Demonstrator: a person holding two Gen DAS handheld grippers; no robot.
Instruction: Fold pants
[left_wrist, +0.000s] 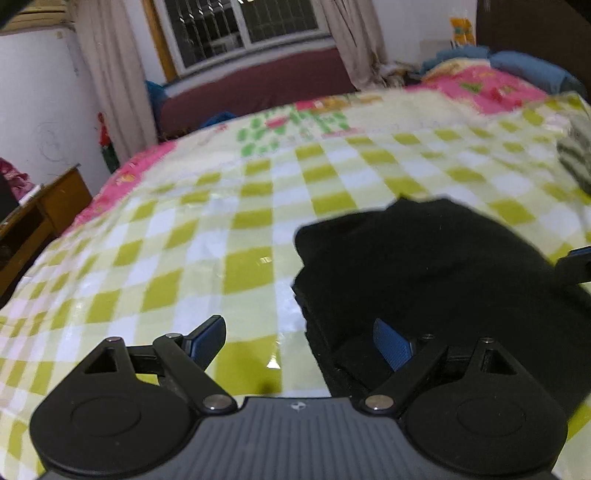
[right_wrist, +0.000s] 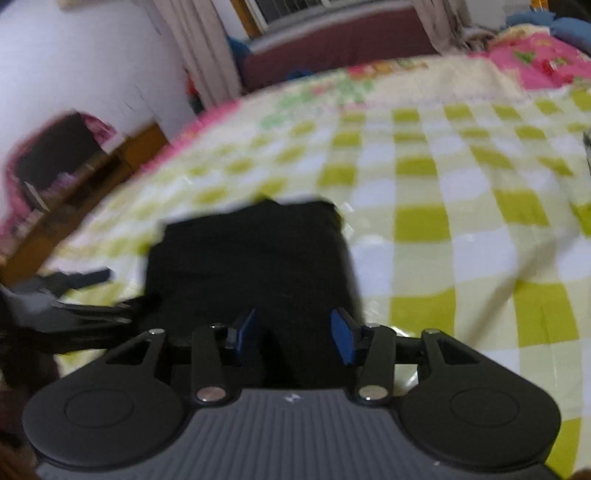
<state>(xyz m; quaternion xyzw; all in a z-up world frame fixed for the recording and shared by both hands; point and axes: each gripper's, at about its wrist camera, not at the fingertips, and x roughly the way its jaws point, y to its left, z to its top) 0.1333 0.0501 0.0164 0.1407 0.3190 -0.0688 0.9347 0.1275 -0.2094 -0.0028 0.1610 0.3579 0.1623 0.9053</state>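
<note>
Looking through the left wrist camera, I see the left gripper (left_wrist: 299, 341) with its jaws spread wide and nothing between them; one blue pad (left_wrist: 391, 345) sits over the near left edge of the pants (left_wrist: 424, 266), the other over bare cloth. The pants lie folded into a black block on the green-checked bedspread (left_wrist: 184, 240). A striped garment (left_wrist: 576, 158) lies at the far right, well apart. The right gripper's finger (left_wrist: 574, 266) pokes in at the right edge, beside the pants. Left of the pants the bedspread is open up to the wooden desk (left_wrist: 44, 218) past the bed's edge.

Through the right wrist camera, blurred, the right gripper (right_wrist: 293, 334) is partly open over the near edge of the pants (right_wrist: 251, 266), pads gripping nothing I can see. The left gripper (right_wrist: 77, 295) crowds the pants' left side. To the right the bedspread (right_wrist: 461, 221) lies open.
</note>
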